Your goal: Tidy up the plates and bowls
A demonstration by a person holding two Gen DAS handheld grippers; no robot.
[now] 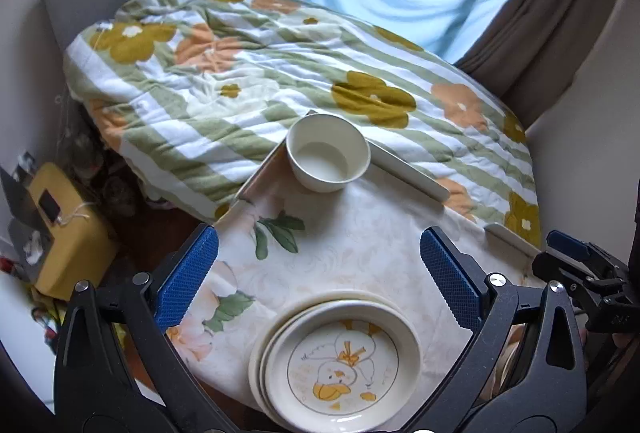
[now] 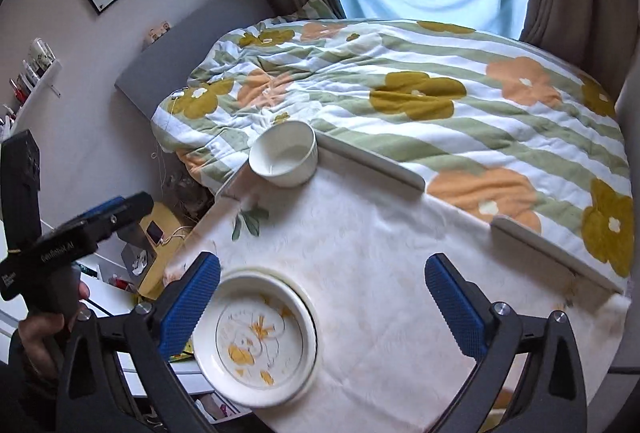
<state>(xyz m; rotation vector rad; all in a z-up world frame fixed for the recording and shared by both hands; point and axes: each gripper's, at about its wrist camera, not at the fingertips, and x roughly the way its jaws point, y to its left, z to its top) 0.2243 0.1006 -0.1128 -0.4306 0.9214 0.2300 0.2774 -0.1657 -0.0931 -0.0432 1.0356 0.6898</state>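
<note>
Two grippers, both mine, jaws spread wide, nothing between pads. Left gripper (image 1: pixel 318 277) hangs over plate stack (image 1: pixel 340 361), duck-print plate on top, at near table edge. Right gripper (image 2: pixel 322 303) beside it; stack lies toward its left finger. White bowl (image 1: pixel 328 157) alone at far corner of table (image 1: pixel 360 245), straight ahead, well apart from stack. Left hand looks nearer bowl.
</note>
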